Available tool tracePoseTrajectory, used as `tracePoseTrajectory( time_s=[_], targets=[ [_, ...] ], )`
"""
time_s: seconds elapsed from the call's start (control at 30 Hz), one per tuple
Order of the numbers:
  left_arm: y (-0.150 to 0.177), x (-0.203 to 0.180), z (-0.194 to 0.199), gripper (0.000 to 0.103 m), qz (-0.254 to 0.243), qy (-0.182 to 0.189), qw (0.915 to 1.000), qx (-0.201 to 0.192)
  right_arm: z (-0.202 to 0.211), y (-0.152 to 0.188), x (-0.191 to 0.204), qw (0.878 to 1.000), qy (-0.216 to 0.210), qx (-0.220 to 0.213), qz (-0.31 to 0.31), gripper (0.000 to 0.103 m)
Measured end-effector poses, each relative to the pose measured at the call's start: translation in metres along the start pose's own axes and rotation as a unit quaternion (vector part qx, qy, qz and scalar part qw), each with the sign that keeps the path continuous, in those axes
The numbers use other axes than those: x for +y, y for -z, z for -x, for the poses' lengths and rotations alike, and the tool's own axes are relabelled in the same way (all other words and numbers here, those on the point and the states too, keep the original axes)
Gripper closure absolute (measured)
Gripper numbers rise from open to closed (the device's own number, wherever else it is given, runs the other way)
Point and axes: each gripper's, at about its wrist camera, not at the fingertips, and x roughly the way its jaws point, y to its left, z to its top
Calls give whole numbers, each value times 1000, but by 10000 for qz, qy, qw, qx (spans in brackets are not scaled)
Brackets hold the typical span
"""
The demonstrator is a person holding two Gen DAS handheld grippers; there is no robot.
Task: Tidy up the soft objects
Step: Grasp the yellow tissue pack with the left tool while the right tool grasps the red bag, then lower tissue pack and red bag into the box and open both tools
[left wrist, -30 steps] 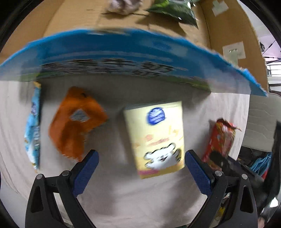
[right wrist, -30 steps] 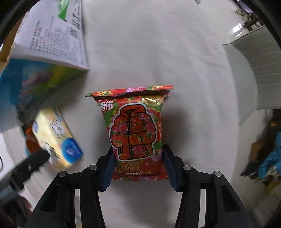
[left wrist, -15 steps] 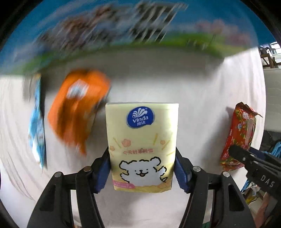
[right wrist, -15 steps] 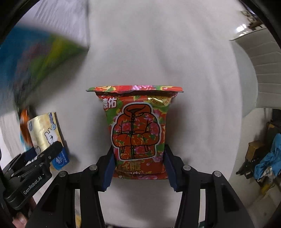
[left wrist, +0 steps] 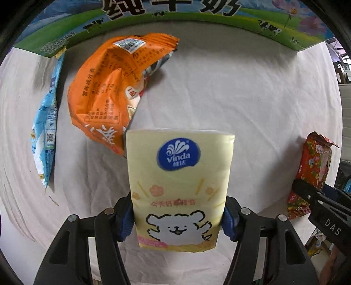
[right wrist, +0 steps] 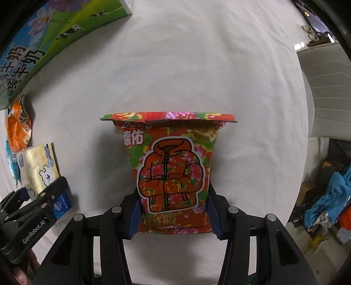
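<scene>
On the white cloth, left gripper [left wrist: 178, 216] clamps the yellow tissue pack [left wrist: 179, 188] low on its sides; right gripper [right wrist: 173, 213] clamps the red snack bag [right wrist: 173, 173] likewise. Both look light and squashy; gentle squeeze, mid-body grip safer.

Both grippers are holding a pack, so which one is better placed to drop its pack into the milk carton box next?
Probably left. The left gripper, shut on the tissue pack, faces the box straight ahead. For the right gripper, holding the red pack, the box sits off to its left.
</scene>
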Motion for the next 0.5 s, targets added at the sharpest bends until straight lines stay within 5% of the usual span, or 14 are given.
tracePoseTrajectory(
  time_s=[0.5],
  targets=[
    [34, 8, 95, 42, -231, 213, 9960, -839, 60, 41, 22, 9954, -660, -647, 250, 55]
  ],
)
